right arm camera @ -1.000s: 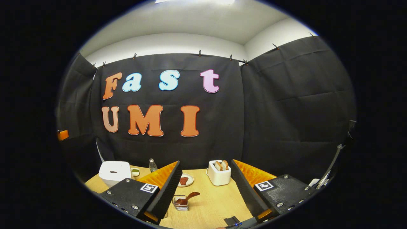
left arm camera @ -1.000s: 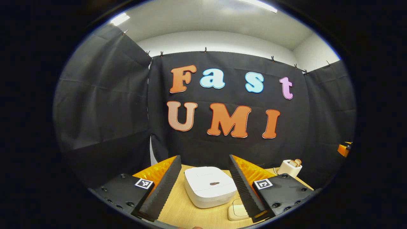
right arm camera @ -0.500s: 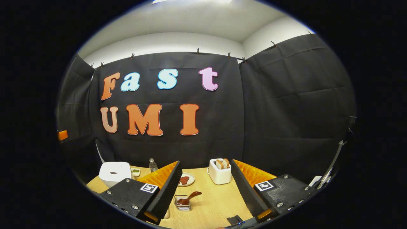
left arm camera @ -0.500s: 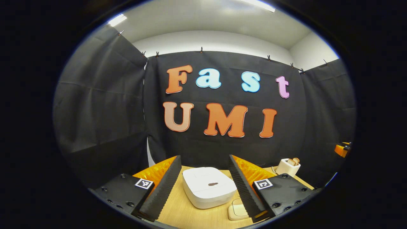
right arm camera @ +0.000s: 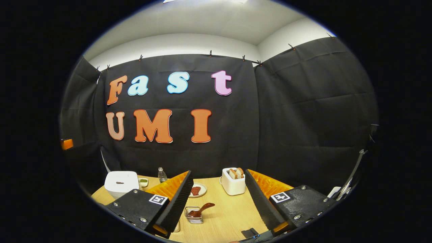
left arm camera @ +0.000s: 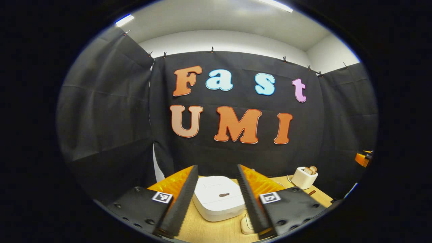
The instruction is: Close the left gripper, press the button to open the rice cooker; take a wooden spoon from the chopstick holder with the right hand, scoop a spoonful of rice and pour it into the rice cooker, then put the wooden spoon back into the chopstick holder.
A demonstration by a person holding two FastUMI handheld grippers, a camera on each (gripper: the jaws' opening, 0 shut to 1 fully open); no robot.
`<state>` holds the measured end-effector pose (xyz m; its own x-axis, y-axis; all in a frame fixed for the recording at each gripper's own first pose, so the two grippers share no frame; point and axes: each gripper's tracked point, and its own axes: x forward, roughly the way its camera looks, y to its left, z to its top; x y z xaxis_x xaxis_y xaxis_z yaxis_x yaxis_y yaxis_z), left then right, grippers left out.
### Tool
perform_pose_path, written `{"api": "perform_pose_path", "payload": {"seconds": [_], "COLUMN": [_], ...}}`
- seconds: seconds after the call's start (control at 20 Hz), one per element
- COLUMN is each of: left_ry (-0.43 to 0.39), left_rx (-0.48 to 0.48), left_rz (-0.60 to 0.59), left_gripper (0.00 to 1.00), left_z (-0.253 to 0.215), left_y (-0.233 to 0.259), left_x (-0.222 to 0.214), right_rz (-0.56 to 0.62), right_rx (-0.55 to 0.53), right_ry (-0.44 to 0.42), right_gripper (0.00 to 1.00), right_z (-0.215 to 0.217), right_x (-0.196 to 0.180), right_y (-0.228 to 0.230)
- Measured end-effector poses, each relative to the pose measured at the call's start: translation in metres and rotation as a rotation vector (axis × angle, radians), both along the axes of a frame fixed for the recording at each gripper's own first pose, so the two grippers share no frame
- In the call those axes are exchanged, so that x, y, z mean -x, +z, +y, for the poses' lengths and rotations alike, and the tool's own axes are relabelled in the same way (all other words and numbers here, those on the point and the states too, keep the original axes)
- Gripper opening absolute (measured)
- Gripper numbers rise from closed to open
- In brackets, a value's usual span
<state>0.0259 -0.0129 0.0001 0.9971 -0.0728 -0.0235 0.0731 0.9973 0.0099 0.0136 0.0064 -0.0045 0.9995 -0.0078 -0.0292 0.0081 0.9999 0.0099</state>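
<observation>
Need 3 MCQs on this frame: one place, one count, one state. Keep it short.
1. The wooden spoon sits:
A. in the chopstick holder
B. in the toaster
C. in the rice cooker

2. Slices in the toaster:
A. none
B. two
C. five

3. The rice cooker lid is:
A. open
B. removed
C. shut

Key:
1 A, its bowl rests in the small holder, handle leaning out.
2 B, two slices poke out of the top.
3 C, the lid lies flat on the body in both views.
</observation>
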Motion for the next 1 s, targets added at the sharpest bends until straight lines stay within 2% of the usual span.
{"api": "perform_pose_path", "payload": {"seconds": [0.1,0.15,0.3,0.35,0.4,0.5,0.65,1.0], "left_ry": [-0.004,0.002,-0.006,-0.01,-0.01,-0.005,-0.056,-0.104], "left_rx": [-0.013,-0.014,-0.029,-0.022,-0.029,-0.029,-0.003,-0.016], "left_rz": [0.004,0.0,0.015,0.015,0.017,0.04,0.085,0.226], "left_gripper": [0.69,0.65,0.2,0.21,0.12,0.04,0.03,0.04], "left_z": [-0.002,-0.003,-0.006,-0.003,-0.006,-0.008,-0.024,-0.047], "left_y": [-0.004,-0.001,-0.009,-0.011,-0.011,-0.021,-0.042,-0.111], "left_x": [-0.004,-0.006,-0.014,-0.023,-0.022,-0.031,-0.056,-0.135], "right_rz": [0.006,0.008,0.016,0.02,0.023,0.027,0.038,0.077], "right_rx": [0.015,0.022,0.023,0.021,0.019,0.019,0.024,0.039], "right_ry": [-0.003,-0.005,-0.003,-0.004,-0.007,-0.014,-0.032,-0.076], "right_gripper": [0.95,0.95,0.95,0.95,0.95,0.95,0.95,0.95], "right_z": [0.0,0.0,0.001,0.001,0.001,-0.001,-0.005,-0.016], "right_x": [-0.003,-0.004,-0.007,-0.009,-0.011,-0.015,-0.019,-0.031], "right_y": [-0.002,-0.003,-0.006,-0.007,-0.008,-0.01,-0.015,-0.028]}}
